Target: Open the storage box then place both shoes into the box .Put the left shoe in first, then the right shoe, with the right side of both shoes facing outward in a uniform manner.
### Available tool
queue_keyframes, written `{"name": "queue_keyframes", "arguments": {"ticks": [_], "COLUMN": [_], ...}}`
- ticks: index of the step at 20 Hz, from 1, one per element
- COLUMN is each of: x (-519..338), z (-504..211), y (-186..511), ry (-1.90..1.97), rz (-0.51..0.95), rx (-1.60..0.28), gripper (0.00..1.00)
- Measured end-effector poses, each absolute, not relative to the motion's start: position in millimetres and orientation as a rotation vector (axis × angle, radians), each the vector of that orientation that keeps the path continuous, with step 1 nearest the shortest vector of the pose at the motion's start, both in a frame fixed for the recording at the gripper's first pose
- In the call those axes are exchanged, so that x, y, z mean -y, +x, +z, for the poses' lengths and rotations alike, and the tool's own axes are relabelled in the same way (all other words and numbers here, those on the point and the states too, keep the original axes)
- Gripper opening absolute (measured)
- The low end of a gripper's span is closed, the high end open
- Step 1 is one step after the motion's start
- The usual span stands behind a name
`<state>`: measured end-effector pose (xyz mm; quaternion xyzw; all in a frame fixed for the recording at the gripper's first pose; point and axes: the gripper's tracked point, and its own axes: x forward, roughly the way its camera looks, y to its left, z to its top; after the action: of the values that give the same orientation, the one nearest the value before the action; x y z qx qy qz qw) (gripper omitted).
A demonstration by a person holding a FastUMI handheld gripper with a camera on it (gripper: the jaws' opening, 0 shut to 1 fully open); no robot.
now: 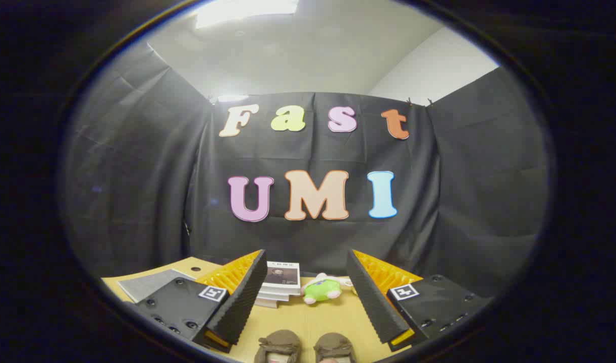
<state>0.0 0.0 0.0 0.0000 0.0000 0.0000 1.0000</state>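
Note:
My gripper is open, its two fingers spread wide with nothing between them, raised above a wooden table. Two brown shoes sit side by side on the table close below and between the fingers: the left-hand shoe and the right-hand shoe. I see just their upper parts, so I cannot tell which is the left shoe. The gripper touches neither.
Beyond the fingers, a stack of books lies on the table by the back wall, with a green and white plush toy beside it. A grey flat sheet or lid lies at the table's left, behind the left finger.

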Motion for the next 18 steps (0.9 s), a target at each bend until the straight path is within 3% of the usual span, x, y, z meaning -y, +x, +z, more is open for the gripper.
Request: {"name": "queue_keyframes", "arguments": {"ticks": [18], "x": [12.3], "z": [-3.3], "y": [9.0], "ry": [0.022], "rz": [0.012], "rx": [-0.008], "gripper": [1.0]}}
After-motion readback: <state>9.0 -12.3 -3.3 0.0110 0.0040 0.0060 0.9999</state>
